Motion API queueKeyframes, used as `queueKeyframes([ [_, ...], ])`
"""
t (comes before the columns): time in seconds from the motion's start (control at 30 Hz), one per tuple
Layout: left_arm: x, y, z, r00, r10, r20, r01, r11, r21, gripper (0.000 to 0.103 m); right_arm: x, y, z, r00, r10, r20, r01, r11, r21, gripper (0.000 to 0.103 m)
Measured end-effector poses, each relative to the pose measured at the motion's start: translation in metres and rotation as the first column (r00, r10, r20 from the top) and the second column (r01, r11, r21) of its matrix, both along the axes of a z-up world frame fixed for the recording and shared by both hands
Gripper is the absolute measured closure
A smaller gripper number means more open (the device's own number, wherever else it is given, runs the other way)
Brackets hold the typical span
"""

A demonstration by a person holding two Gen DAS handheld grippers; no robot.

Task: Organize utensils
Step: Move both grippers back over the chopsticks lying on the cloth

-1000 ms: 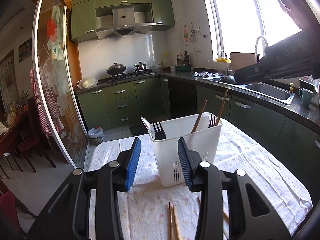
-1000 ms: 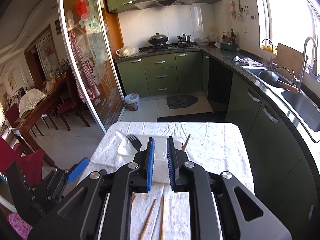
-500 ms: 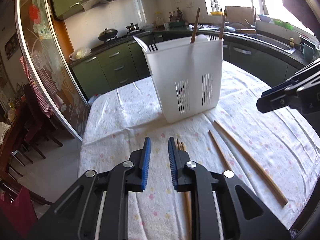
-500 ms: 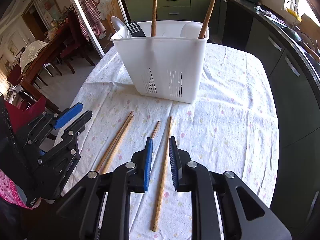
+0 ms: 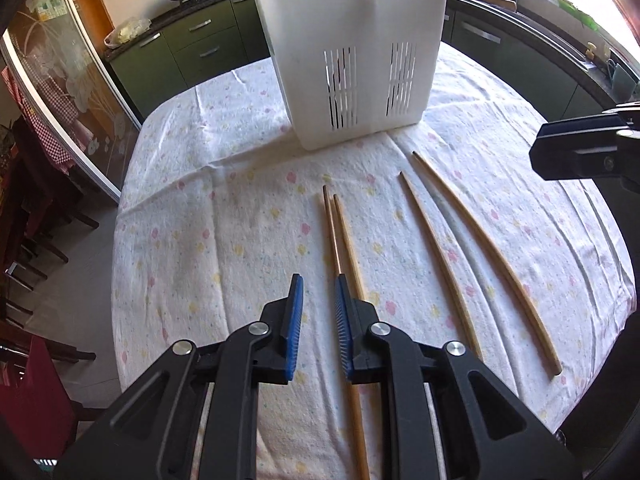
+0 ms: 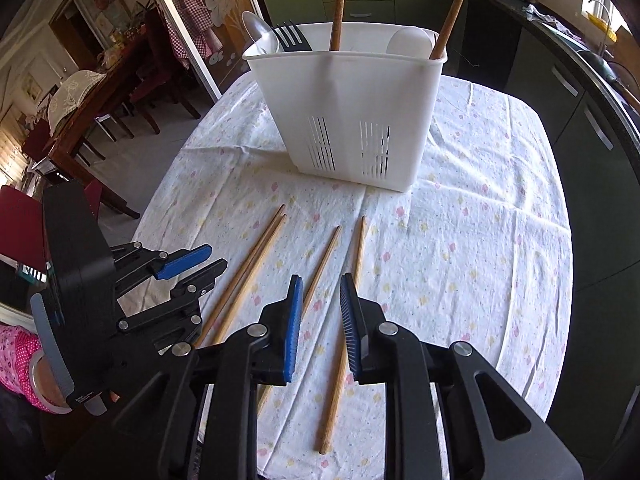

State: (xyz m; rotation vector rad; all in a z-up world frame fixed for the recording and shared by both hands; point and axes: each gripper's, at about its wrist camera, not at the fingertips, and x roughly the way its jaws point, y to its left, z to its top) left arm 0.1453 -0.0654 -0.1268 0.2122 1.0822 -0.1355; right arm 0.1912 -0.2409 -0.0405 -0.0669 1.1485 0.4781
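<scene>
A white slotted utensil holder [image 5: 356, 60] [image 6: 348, 108] stands on the flowered tablecloth. It holds a black fork [image 6: 290, 36], a clear spoon [image 6: 260, 36], a white spoon [image 6: 410, 40] and two wooden sticks [image 6: 338, 8]. Several wooden chopsticks lie in front of it: a touching pair [image 5: 342, 240] [image 6: 248, 276] and two apart [image 5: 436, 256] [image 6: 344, 328]. My left gripper [image 5: 318, 284] is open and empty, low over the pair's near part. My right gripper [image 6: 320, 280] is open and empty above the two separate chopsticks.
The table [image 5: 180, 220] drops off at its left and right edges. Green kitchen cabinets [image 5: 200, 40] and a counter with a sink run behind and to the right. A dining table with chairs [image 6: 100, 92] stands at the left. Each gripper shows in the other's view [image 5: 584, 148] [image 6: 176, 268].
Both grippers have come down from high above the holder to just above the tablecloth in front of it. Both sets of fingers have opened wider than half a second ago.
</scene>
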Motion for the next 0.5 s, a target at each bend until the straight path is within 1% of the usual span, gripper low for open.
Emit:
queueKeyframes([
  [0.13, 0.008, 0.008, -0.016, 0.991, 0.03, -0.129, -0.036, 0.998, -0.046, 0.087, 0.0, 0.0, -0.002, 1.0, 0.004, -0.017, -0.004, 1.0, 0.001, 0.083],
  [0.23, 0.009, 0.009, -0.017, 0.991, 0.034, -0.127, -0.038, 0.999, -0.032, 0.087, 0.0, -0.001, -0.004, 1.0, 0.004, -0.024, -0.005, 1.0, -0.004, 0.078],
  [0.33, 0.014, 0.011, -0.02, 0.988, 0.04, -0.151, -0.046, 0.998, -0.04, 0.087, -0.001, -0.001, -0.006, 0.999, 0.009, -0.031, -0.009, 1.0, -0.003, 0.078],
  [0.37, 0.015, 0.011, -0.022, 0.986, 0.034, -0.165, -0.044, 0.997, -0.056, 0.087, -0.001, 0.0, -0.007, 0.999, 0.009, -0.033, -0.009, 1.0, -0.005, 0.078],
  [0.43, 0.015, 0.01, -0.024, 0.982, 0.036, -0.183, -0.049, 0.997, -0.066, 0.087, -0.001, 0.0, -0.007, 0.999, 0.009, -0.035, -0.01, 1.0, -0.006, 0.078],
  [0.5, 0.014, 0.007, -0.022, 0.985, 0.033, -0.167, -0.044, 0.997, -0.064, 0.087, -0.001, -0.001, -0.007, 0.999, 0.009, -0.036, -0.01, 1.0, -0.007, 0.078],
])
